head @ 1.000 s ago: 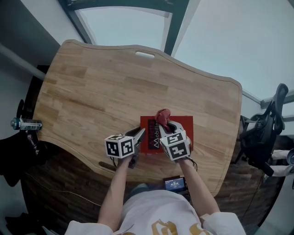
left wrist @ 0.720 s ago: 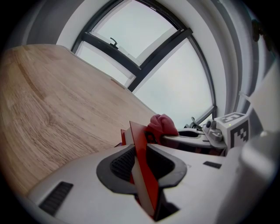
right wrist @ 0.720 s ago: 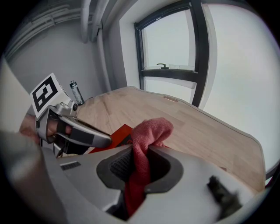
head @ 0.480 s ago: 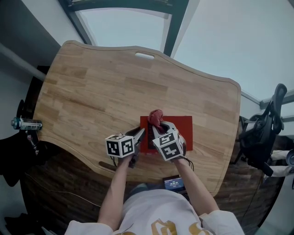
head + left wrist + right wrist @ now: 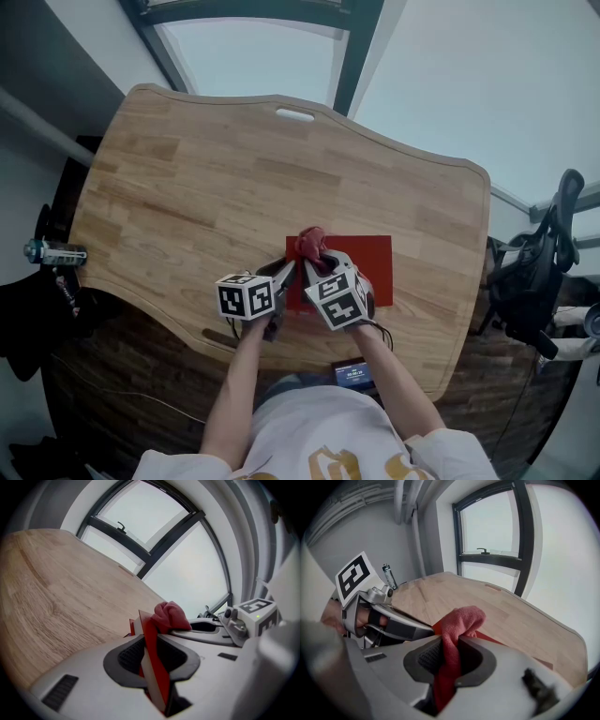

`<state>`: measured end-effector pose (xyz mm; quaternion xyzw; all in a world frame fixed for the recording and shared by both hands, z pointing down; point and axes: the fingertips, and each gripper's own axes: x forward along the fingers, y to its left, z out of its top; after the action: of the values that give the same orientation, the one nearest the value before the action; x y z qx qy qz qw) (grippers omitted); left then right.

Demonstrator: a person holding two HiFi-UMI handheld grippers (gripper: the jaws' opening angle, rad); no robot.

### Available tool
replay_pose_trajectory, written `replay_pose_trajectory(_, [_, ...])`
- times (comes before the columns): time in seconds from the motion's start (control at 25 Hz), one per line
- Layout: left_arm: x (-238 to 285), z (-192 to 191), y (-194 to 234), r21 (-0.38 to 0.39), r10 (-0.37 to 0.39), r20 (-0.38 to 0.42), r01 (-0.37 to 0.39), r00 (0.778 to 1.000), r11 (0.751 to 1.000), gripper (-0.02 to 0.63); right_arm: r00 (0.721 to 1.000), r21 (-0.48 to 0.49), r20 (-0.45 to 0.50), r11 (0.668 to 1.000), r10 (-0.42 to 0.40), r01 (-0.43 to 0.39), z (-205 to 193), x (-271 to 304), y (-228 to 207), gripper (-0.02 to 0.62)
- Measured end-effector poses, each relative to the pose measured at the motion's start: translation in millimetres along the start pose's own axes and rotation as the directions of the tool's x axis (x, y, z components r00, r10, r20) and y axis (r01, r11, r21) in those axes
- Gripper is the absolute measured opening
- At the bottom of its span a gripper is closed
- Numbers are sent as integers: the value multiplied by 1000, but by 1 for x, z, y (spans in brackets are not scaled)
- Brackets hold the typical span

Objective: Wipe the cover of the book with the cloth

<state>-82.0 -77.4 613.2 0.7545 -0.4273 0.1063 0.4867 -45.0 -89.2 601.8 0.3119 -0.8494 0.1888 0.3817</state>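
Clamping the book [image 5: 364, 267] by its left edge, the left gripper [image 5: 284, 274] pinches the red cover. The right gripper [image 5: 317, 262] jaws pinch the cloth [image 5: 309, 242], set against the cover's far left corner. The book lies on the table [image 5: 206, 178] near the front edge.

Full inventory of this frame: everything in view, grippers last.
table: 1, light wood, centre
book: 1, red, on table near the person
cloth: 1, pinkish red, on book's far left corner
bottle: 1, clear, past table's left edge
chair: 1, black, right of table
screen device: 1, dark, at near table edge
window: 1, dark frame, beyond table
left gripper: 1, grey, jaws shut on book's edge
right gripper: 1, grey, jaws shut on cloth
arms: 2, white sleeves, bottom
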Motion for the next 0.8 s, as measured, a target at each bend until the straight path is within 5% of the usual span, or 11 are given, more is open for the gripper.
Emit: replay_pose_trajectory(0.8, [-3,-5,-1,3,14,62,-14,998,1000,89,1000,39,2,999,29,-29,-10,-6,14,71])
